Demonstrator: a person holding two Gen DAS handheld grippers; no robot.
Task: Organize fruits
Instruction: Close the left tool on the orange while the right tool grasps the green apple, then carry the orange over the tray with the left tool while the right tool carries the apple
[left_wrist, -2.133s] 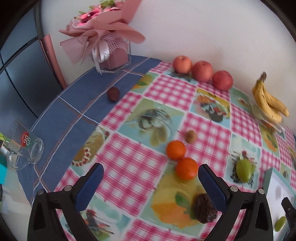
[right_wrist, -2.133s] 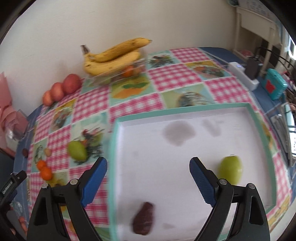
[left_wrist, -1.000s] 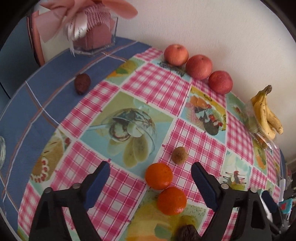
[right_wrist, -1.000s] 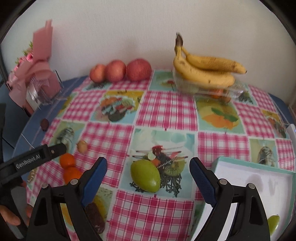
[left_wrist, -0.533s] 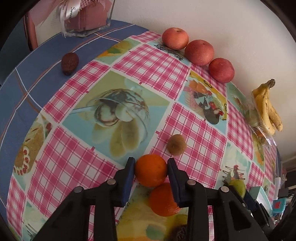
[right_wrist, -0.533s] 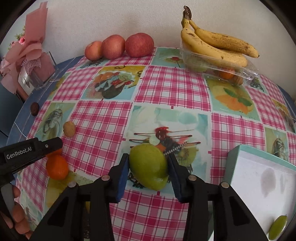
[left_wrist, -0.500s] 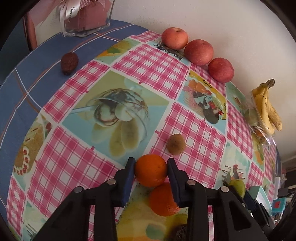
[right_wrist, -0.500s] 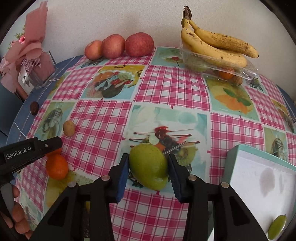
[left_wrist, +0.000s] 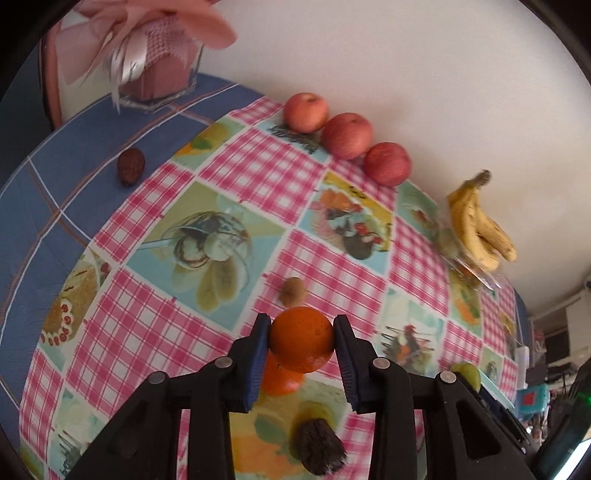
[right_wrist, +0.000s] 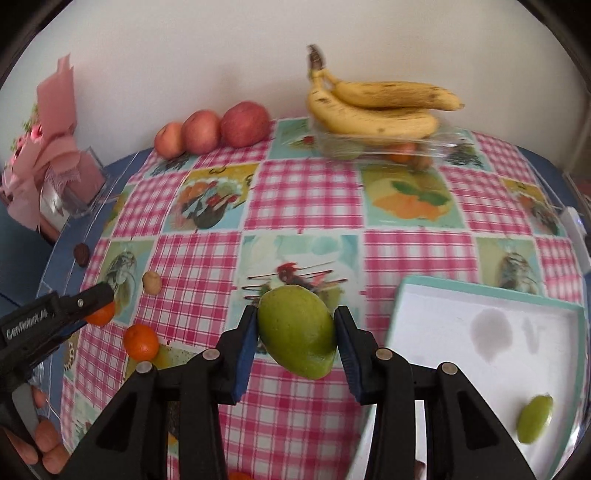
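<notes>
My left gripper (left_wrist: 300, 345) is shut on an orange (left_wrist: 301, 339) and holds it a little above the checked tablecloth. A second orange (left_wrist: 279, 380) lies on the cloth just below it, and a dark fruit (left_wrist: 319, 452) lies nearer me. My right gripper (right_wrist: 295, 336) is shut on a green mango (right_wrist: 297, 330), lifted off the cloth. To its right stands a white tray with a teal rim (right_wrist: 402, 295), holding another green fruit (right_wrist: 533, 419). The left gripper (right_wrist: 96, 304) also shows at the left of the right wrist view, with the second orange (right_wrist: 141, 341) beside it.
Three red apples (left_wrist: 347, 134) line the wall. Bananas (right_wrist: 376, 107) rest on a clear box of fruit (right_wrist: 388, 149). A small brown kiwi (left_wrist: 292, 290) and a dark fruit (left_wrist: 130, 166) lie on the cloth. A pink wrapped bouquet (left_wrist: 155, 48) stands at the back left.
Both grippers went from shut around their fruit on the cloth to holding it raised: the orange now hangs over the second orange, and the mango is off the cloth.
</notes>
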